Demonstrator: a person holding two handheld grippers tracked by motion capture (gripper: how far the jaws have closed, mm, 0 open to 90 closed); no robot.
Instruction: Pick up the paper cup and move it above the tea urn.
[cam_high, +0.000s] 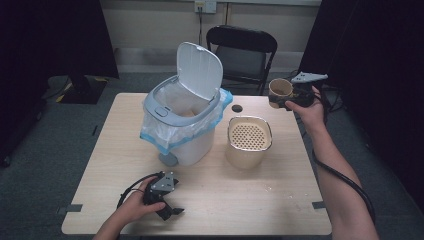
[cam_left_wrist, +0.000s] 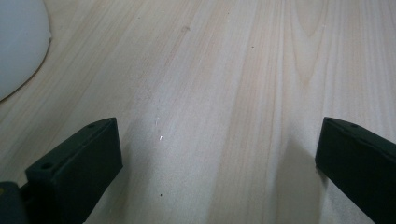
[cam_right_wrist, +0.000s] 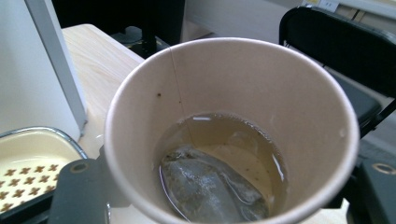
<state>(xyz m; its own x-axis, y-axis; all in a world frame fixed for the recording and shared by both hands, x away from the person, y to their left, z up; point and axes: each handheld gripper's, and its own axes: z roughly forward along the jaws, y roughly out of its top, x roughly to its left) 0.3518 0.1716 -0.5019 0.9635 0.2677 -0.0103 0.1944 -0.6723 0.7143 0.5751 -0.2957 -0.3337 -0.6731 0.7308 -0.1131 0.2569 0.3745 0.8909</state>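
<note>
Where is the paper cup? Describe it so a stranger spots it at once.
Start at the white bin with its lid up on the table. Look right past the beige strainer tub to the far right corner, where the right gripper holds the paper cup off the table. Unlike the tub, it is small, round and holds tea with a teabag.

A tan paper cup (cam_high: 280, 92) hangs above the far right corner of the wooden table (cam_high: 200, 210), tipped toward the beige strainer container (cam_high: 249, 142) that stands below and nearer. Its side is gripped between black jaws. Inside the cup (cam_right_wrist: 231, 130), pale brownish tea pools in the bottom over a sodden grey tea bag (cam_right_wrist: 210, 186); a small dark speck marks the inner wall beside the seam
</note>
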